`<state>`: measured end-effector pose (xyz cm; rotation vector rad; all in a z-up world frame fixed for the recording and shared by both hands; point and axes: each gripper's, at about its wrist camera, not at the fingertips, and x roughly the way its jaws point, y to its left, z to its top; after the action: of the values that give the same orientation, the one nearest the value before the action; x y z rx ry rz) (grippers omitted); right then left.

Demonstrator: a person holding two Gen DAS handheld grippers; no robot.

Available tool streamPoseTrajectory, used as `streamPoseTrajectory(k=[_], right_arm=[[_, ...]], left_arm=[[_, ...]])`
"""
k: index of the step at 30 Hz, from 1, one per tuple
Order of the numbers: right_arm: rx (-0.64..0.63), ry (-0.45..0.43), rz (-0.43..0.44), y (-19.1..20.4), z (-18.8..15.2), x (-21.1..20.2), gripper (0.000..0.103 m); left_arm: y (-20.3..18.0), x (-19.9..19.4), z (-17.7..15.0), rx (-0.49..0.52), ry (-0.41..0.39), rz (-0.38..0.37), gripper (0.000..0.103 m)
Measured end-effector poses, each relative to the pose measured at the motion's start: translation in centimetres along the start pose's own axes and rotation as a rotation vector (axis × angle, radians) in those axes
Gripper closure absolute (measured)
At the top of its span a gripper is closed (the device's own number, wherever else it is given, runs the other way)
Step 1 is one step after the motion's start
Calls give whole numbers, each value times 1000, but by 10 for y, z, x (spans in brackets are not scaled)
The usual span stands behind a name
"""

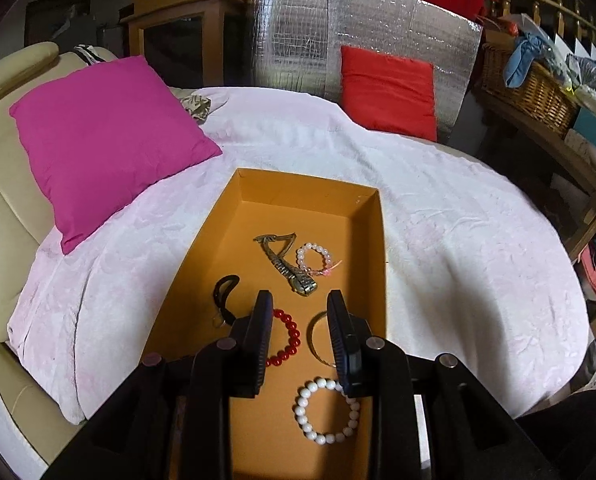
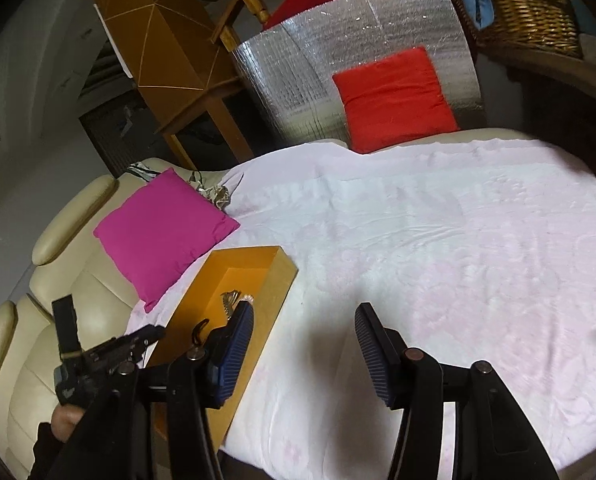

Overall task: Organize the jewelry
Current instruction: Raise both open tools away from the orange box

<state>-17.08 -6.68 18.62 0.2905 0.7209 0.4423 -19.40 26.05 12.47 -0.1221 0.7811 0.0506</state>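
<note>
— Since you're closer, what's in that orange box (image 1: 371,240) on the pale pink blanket (image 1: 457,240)?

— Jewelry, all loose on the bottom. A metal watch (image 1: 288,266) lies toward the far half, with a pink bead bracelet (image 1: 314,259) touching its band. Near the left wall there's a dark strap (image 1: 222,294). Closer in sit a red bead bracelet (image 1: 288,338), a thin gold bangle (image 1: 317,338) beside it, and a white bead bracelet (image 1: 326,410) nearest of all.

— And the left gripper (image 1: 299,308)?

— It hangs over the box, tilted down, jaws parted a little and pinching nothing; the red beads and the bangle show in the gap below.

— The right gripper (image 2: 303,316)?

— Off to the box's right, over bare blanket, jaws spread wide and empty.

— Anything around it?

— A magenta pillow (image 1: 106,136) touching the box's far left corner, a red cushion (image 1: 389,92) propped against a silver foil panel (image 1: 298,40), well apart.
</note>
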Motion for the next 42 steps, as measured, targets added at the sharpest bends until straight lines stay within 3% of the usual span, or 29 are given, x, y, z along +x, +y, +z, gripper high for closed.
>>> streamPoseTrajectory(k=[9, 24, 36, 42], right_arm=[[-22, -51, 32, 24, -7, -23, 41], [-74, 4, 100, 53, -24, -3, 41], [-26, -47, 102, 34, -11, -27, 37], [-28, 6, 131, 41, -19, 4, 37]], left_arm=[[2, -27, -3, 35, -13, 24, 67], [12, -40, -23, -9, 1, 59, 67], [1, -47, -14, 14, -35, 29, 67], [9, -27, -36, 26, 41, 41, 67]])
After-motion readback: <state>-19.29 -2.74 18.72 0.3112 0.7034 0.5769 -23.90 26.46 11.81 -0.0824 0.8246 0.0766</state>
